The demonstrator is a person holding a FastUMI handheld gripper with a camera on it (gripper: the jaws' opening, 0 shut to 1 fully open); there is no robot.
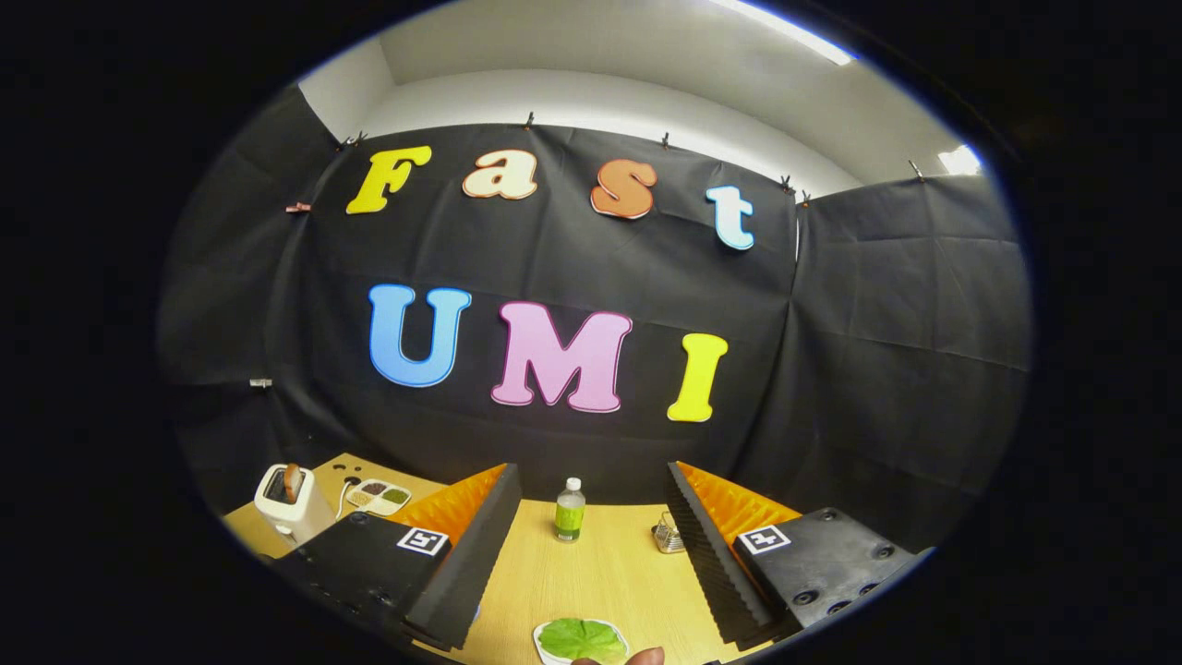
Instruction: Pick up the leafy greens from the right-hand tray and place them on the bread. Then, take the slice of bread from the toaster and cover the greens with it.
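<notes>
The gripper (591,554) was held high over the wooden table (591,573), its two ridged fingers (471,554) standing wide apart with nothing between them, which suited an approach rather than a carry. Taking the midpoint between the fingertips as the clock's centre, the leafy greens (582,639) lay at six o'clock, low and close, resting flat on a small white tray (547,651); something rounded and reddish, perhaps a fingertip (644,657), touched the tray's near edge, though too little of it showed to be sure. At twelve o'clock, beyond the fingers, a small green bottle (570,510) stood upright near the cloth wall, and at about two o'clock sat a little wire basket (667,536). At ten o'clock, well apart from the greens, the white toaster (286,503) held a slice of bread (293,482) upright in its slot, ready for the covering step, with a divided dish (379,497) just beside it. The bread meant to receive the greens could not be made out. Judging from this, the greens had not yet been picked up, and the open fingers would need to come down and back toward them.
</notes>
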